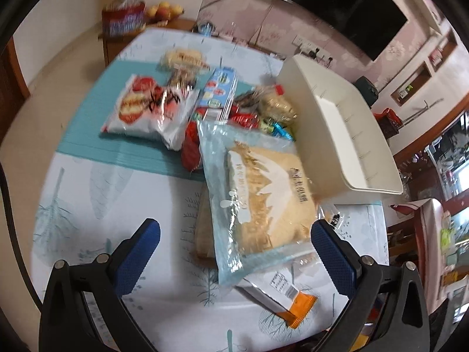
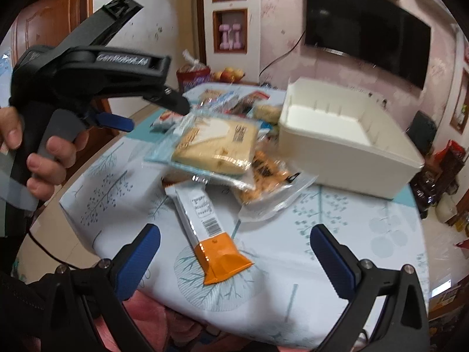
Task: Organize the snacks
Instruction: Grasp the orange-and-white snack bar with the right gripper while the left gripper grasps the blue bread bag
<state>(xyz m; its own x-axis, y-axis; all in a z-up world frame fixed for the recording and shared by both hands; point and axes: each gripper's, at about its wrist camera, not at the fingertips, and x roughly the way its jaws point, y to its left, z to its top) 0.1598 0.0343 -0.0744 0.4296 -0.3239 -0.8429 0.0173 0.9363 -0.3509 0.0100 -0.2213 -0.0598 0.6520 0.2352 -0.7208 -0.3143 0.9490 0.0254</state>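
Note:
A bread pack in clear blue wrap point(image 1: 261, 202) lies on the table in front of my open, empty left gripper point(image 1: 234, 234). It also shows in the right wrist view point(image 2: 217, 143). A white-and-orange bar wrapper point(image 2: 208, 228) lies just ahead of my open, empty right gripper point(image 2: 234, 243); it also shows in the left wrist view point(image 1: 278, 296). An empty white bin point(image 1: 346, 135) stands to the right, also in the right wrist view point(image 2: 346, 138). A red-and-white snack bag point(image 1: 146, 108), a blue carton point(image 1: 219, 91) and small candies point(image 1: 258, 117) lie behind the bread.
The left gripper's body point(image 2: 88, 73), held by a hand, hangs at the left of the right wrist view. An orange snack packet point(image 2: 263, 176) lies under the bread. A teal mat point(image 1: 88, 135) covers part of the table point(image 2: 337, 249). A TV point(image 2: 366, 29) hangs on the wall.

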